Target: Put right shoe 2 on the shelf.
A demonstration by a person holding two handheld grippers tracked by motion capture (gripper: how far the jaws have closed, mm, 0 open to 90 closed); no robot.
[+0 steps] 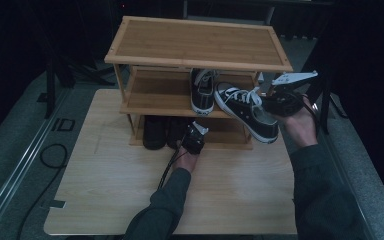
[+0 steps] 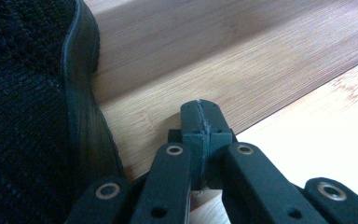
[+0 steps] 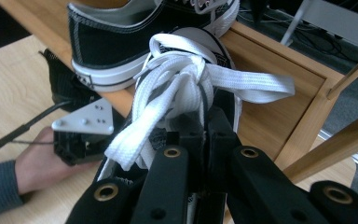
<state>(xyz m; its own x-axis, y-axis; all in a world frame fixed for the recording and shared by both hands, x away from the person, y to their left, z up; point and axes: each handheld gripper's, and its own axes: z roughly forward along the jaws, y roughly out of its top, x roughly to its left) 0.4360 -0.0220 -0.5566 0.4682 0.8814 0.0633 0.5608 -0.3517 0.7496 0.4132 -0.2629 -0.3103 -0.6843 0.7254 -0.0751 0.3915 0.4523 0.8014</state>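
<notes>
A three-tier bamboo shoe rack [image 1: 198, 42] stands on the wooden table [image 1: 115, 185]. One black-and-white sneaker [image 1: 202, 90] already sits on the middle shelf, and dark shoes [image 1: 155, 132], probably a pair, fill the bottom tier. The right hand [image 1: 300, 125] is raised beside the rack's right end, and the right gripper [image 3: 204, 126] is clamped tight on a second sneaker [image 1: 247, 112], held tilted in the air in front of the middle shelf. Low down, the left gripper [image 2: 201, 126] rests at the bottom shelf's edge with its jaws pressed together on nothing, just beside a black shoe [image 2: 32, 107].
</notes>
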